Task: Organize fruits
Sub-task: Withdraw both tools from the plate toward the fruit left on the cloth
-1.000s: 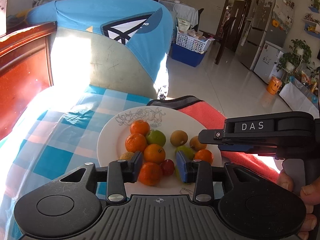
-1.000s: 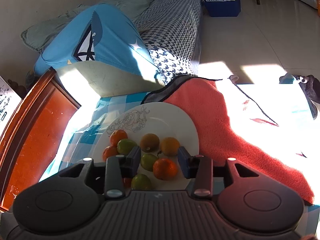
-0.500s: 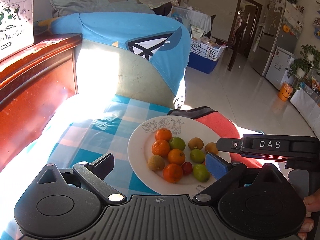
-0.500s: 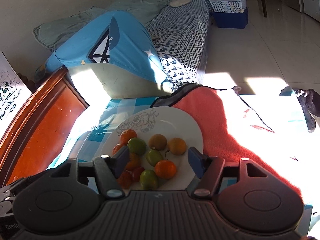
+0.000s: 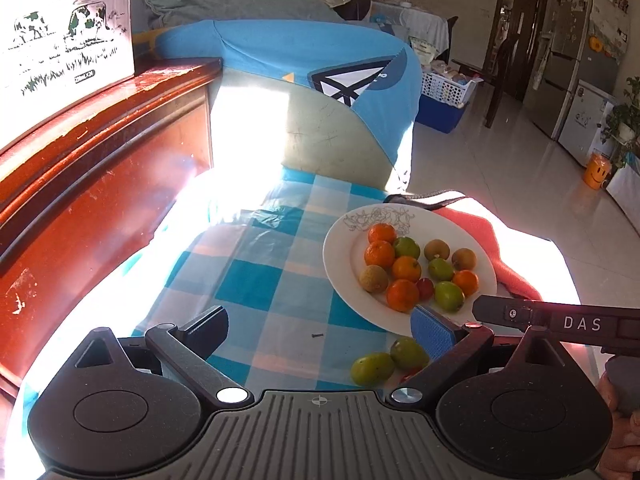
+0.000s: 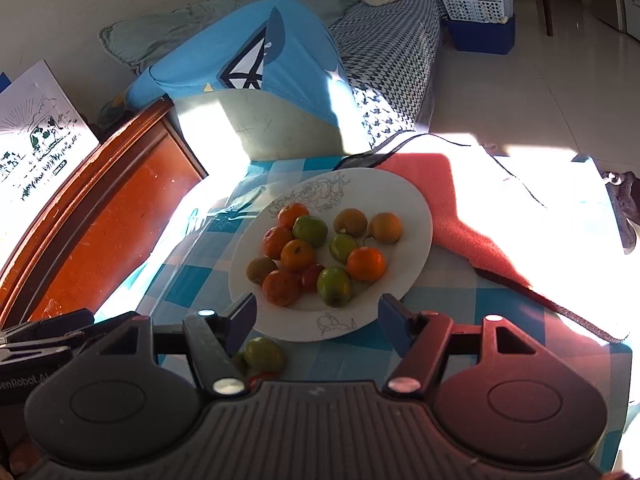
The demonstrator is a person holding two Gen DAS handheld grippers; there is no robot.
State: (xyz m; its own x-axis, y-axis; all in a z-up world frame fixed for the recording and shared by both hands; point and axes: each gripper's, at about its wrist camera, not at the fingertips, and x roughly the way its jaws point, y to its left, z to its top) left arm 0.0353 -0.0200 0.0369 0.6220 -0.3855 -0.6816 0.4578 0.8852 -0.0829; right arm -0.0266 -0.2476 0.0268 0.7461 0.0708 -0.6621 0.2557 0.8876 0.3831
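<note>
Both grippers have drawn back from the plate (image 6: pixel 404 280): the left gripper (image 5: pixel 320 328) now gapes wide and empty, the right gripper (image 6: pixel 316 314) has widened too. Two green fruits (image 5: pixel 386 360) now show on the checked cloth (image 5: pixel 276 280) beside the plate.

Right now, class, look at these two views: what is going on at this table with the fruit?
A person holds a pair of tongs in each hand over a checked tablecloth. The left tongs and right tongs are both open and hold nothing. A white plate carries oranges, green fruits, brownish ones and a small red one. Two green fruits and something red lie off the plate on the cloth, near the tongs. The sorting looks unfinished.
</note>
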